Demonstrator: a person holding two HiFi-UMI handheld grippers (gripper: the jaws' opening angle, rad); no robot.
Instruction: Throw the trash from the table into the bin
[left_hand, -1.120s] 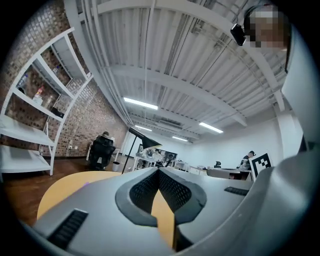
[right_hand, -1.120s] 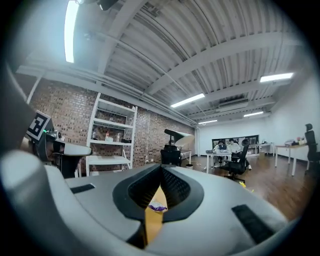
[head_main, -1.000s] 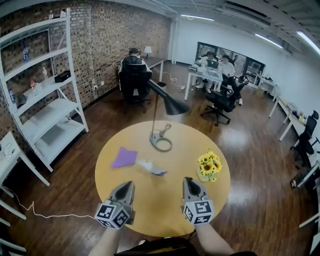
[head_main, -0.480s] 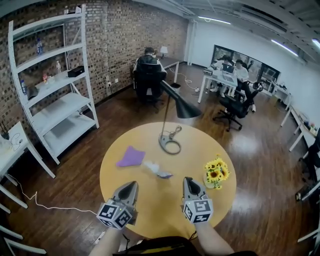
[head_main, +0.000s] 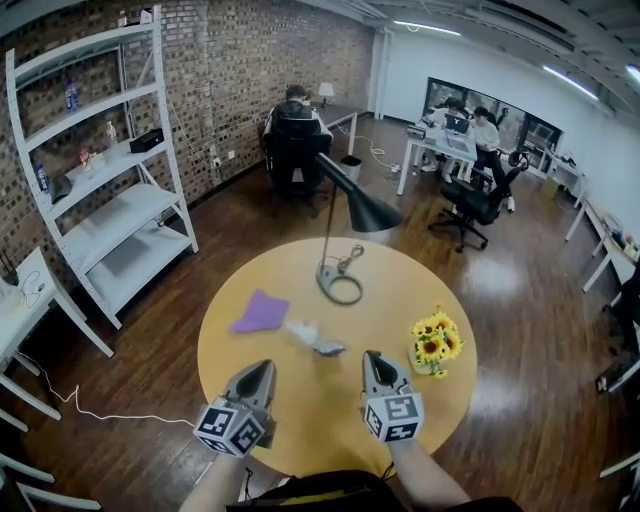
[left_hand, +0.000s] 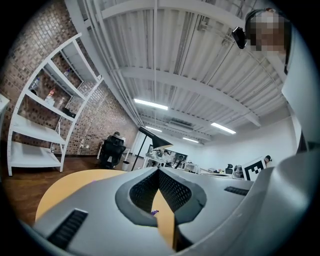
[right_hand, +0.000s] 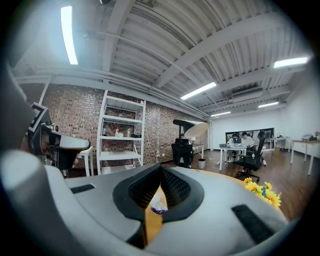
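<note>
The crumpled wrapper (head_main: 312, 338) lies ahead, between my left gripper (head_main: 260, 368) and right gripper (head_main: 373, 358), both closed and empty.

no readable text, labels, brands, numbers or signs in any view

Trash (right_hand: 159, 206) partly behind right fingers (right_hand: 173, 188)
</note>
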